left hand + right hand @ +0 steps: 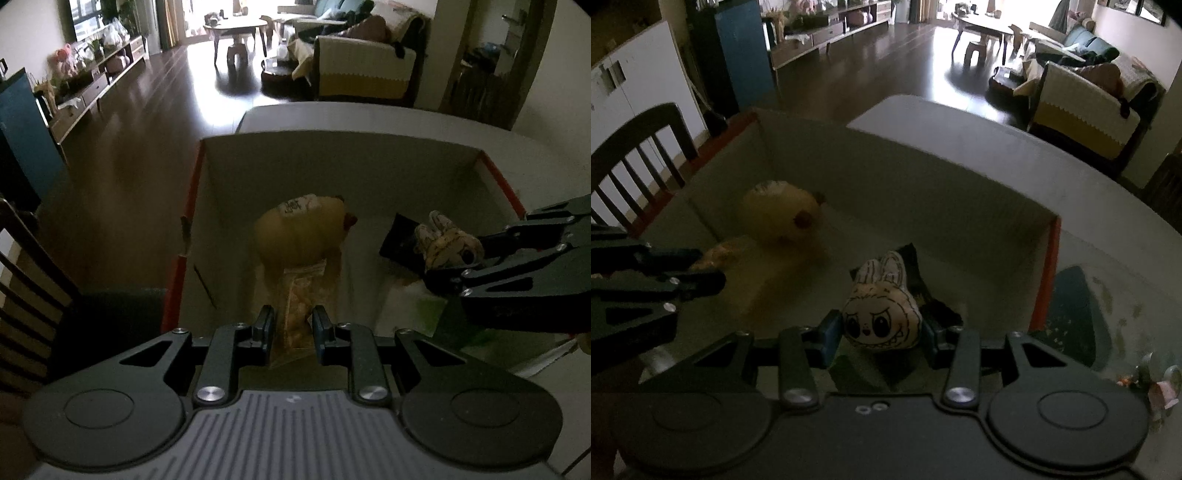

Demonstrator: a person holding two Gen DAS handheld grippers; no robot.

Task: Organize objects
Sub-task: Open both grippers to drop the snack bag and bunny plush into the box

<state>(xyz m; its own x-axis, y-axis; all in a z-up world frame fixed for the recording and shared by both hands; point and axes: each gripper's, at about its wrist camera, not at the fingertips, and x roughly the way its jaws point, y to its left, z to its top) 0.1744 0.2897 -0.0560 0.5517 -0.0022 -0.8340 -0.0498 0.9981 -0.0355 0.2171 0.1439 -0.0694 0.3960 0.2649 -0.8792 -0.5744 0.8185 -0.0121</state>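
Both grippers loaded, over the open box.
Snack bag [295, 306] clamped between left gripper [293, 328] fingers, long axis running away from the camera toward the box's far wall, far end touching or just short of the yellow plush [301, 229]; can't tell which. Bunny plush [881, 317] clamped between right gripper [881, 334] fingers, face toward the wrist camera, ears pointing away toward the far wall, above a dark packet [916, 280] on the box floor. Yellow plush lies left of centre in the box [332, 162], which has red outer sides and sits on a white desk [1108, 206]. Chair [635, 155] at the box's left.
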